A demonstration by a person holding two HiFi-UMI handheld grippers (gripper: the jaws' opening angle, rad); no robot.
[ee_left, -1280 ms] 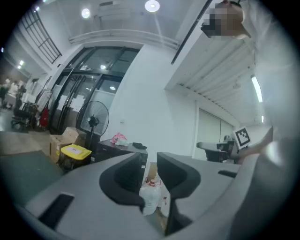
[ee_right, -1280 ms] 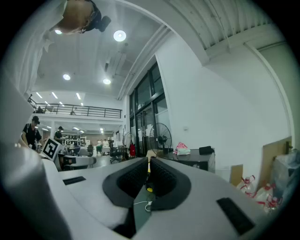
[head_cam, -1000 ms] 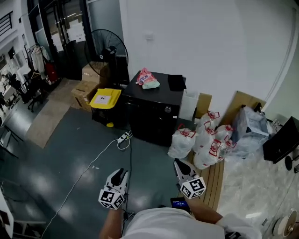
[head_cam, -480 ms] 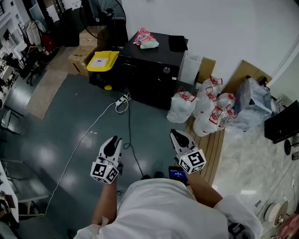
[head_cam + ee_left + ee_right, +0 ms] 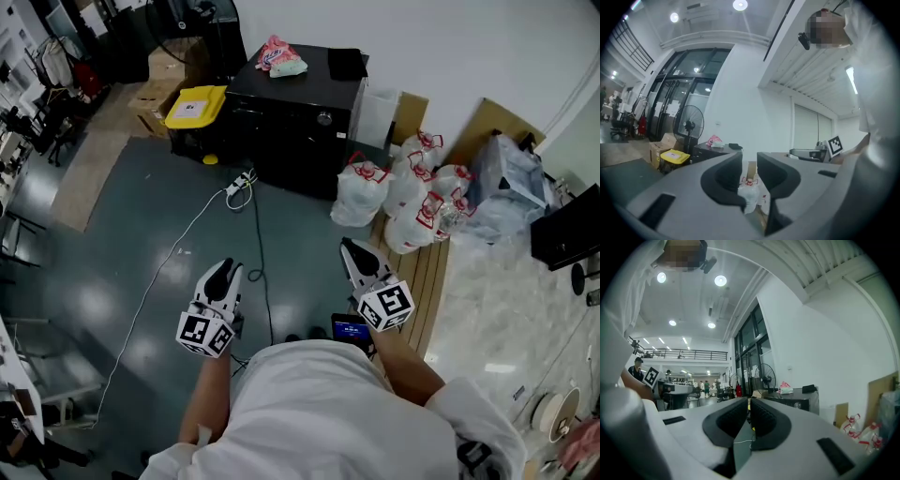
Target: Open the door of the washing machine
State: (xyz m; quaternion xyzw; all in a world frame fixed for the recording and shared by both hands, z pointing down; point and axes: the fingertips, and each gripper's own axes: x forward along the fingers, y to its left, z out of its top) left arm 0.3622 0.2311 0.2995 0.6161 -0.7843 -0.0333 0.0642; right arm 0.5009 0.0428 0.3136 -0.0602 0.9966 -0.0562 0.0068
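Washing machine point(image 5: 295, 108) nearer; open floor point(image 5: 141, 216) ahead; left gripper point(image 5: 225, 267) fingers apart, right gripper point(image 5: 349, 247) fingers together, both empty.

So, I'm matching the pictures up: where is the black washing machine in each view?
Head view: black washing machine at top centre.
Left gripper view: just left of centre.
Right gripper view: just right of centre.
Shared landmark: the pink bag on its top.
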